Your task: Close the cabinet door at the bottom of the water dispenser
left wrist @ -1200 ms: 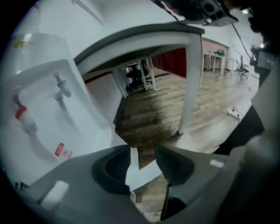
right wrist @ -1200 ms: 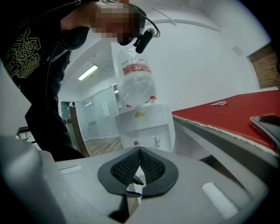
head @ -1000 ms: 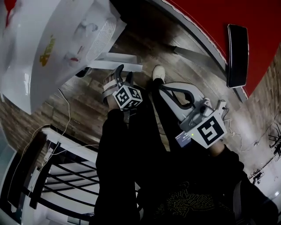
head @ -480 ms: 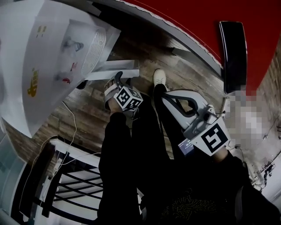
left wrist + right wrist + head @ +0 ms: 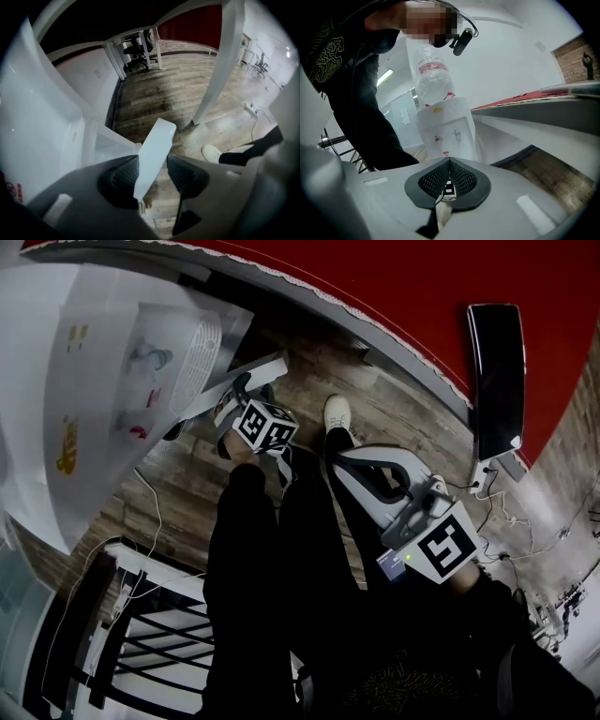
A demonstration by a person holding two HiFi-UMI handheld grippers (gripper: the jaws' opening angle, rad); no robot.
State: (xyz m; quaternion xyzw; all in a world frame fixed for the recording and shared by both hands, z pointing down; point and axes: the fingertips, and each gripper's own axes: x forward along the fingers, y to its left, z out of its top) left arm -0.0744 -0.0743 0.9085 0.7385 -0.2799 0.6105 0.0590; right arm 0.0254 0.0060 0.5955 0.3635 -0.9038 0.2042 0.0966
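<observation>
The white water dispenser [image 5: 103, 381] stands at the upper left of the head view, with its bottom cabinet door [image 5: 253, 369] swung out over the wood floor. My left gripper [image 5: 240, 388] points steeply down at that door. In the left gripper view the door's free edge [image 5: 157, 140] stands between the pads of the left gripper [image 5: 153, 161]; the jaws have just been closing, the left pad lies against the door and a gap shows at the right pad. My right gripper [image 5: 341, 458] hangs beside the person's leg, shut and empty [image 5: 450, 161], facing the dispenser [image 5: 445, 131].
A black metal rack [image 5: 122, 615] stands at the lower left, with a thin cable [image 5: 145, 493] on the floor. The person's white shoe [image 5: 336, 413] is right of the door. A black panel [image 5: 495, 367] leans by the red wall. A white post [image 5: 220, 61] rises beyond the door.
My left gripper has moved down toward the dispenser's base, and its jaws now straddle the door's edge and stand narrower. The right gripper has stayed where it was.
</observation>
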